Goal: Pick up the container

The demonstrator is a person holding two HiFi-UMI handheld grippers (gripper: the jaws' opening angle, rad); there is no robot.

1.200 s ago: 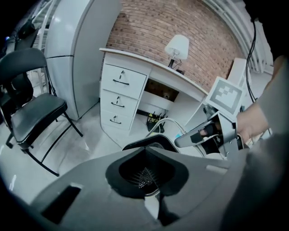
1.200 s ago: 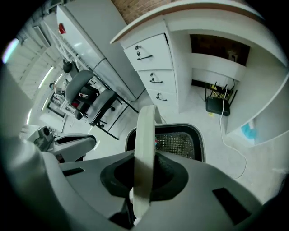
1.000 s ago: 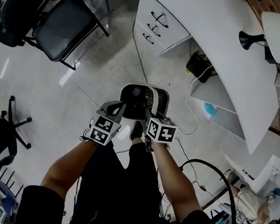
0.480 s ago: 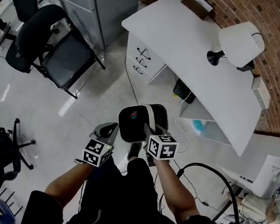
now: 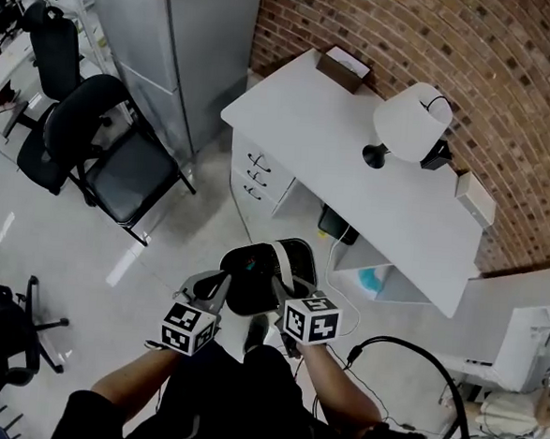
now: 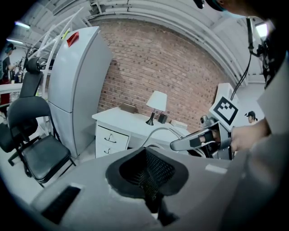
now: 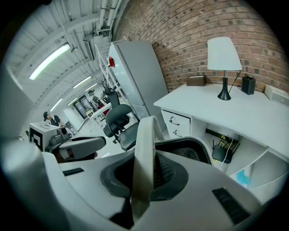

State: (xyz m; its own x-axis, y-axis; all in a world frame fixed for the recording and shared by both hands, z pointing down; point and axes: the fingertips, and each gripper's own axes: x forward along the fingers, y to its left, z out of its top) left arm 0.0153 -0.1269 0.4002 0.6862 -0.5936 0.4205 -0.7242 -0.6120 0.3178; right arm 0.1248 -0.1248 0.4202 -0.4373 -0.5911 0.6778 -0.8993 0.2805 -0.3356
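The container [image 5: 250, 280] is a black basket with a white bail handle [image 5: 284, 261], hanging above the floor in front of the person. My right gripper [image 5: 285, 288] is shut on that handle; in the right gripper view the handle [image 7: 144, 153] runs up between the jaws with the basket rim [image 7: 201, 149] behind. My left gripper [image 5: 216, 290] floats just left of the basket, apart from it, shut with nothing between its pads [image 6: 148, 182]. From the left gripper view the right gripper [image 6: 198, 140] and the handle's arc [image 6: 158, 132] show ahead.
A white desk [image 5: 353, 172] with drawers [image 5: 257, 180], a lamp [image 5: 408, 127] and a brown box [image 5: 342, 68] stands ahead against a brick wall. A grey cabinet [image 5: 174, 47] and black chairs [image 5: 110, 155] are to the left. Cables [image 5: 407, 350] lie on the floor at right.
The view has swung up toward the desk and brick wall. The right gripper still carries the basket by its handle; the left gripper stays just beside it.
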